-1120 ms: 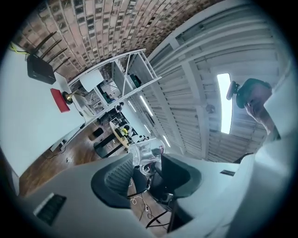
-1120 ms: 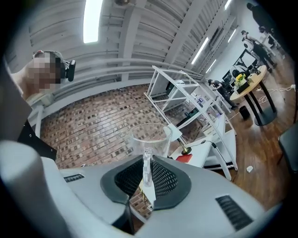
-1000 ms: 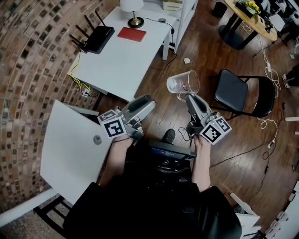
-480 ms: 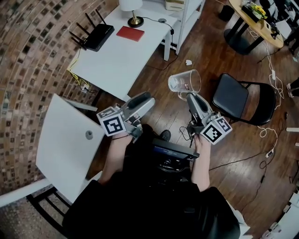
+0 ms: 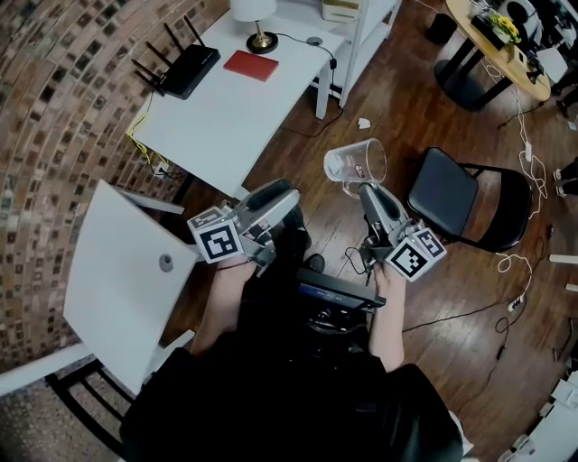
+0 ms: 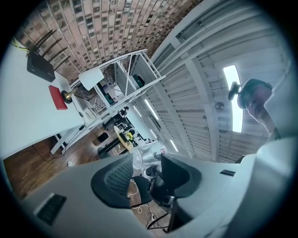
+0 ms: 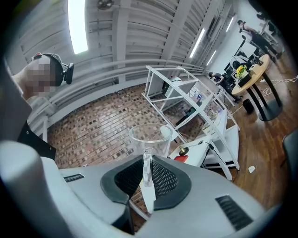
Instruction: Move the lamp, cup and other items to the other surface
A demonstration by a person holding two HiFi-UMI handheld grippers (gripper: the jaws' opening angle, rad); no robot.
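One item was in transit: my right claw [image 5: 366,191] pinched the clear cup [image 5: 355,162] by its handle, closed tight on either side of it. The cup hung in the air over the wood floor [image 5: 384,95], between the two white tabletops. My left claw [image 5: 275,200] stood spread with nothing in it. On the far tabletop [image 5: 237,126] stood the lamp [image 5: 254,16], with a black router [image 5: 181,72] and a red notebook [image 5: 254,65] near it, and none of them looked moved. The near tabletop [image 5: 117,298] carried only a small grey round thing [image 5: 165,263] that I couldn't identify. I judged the task barely begun: the cup needed setting down, and the lamp and the rest were left to fetch
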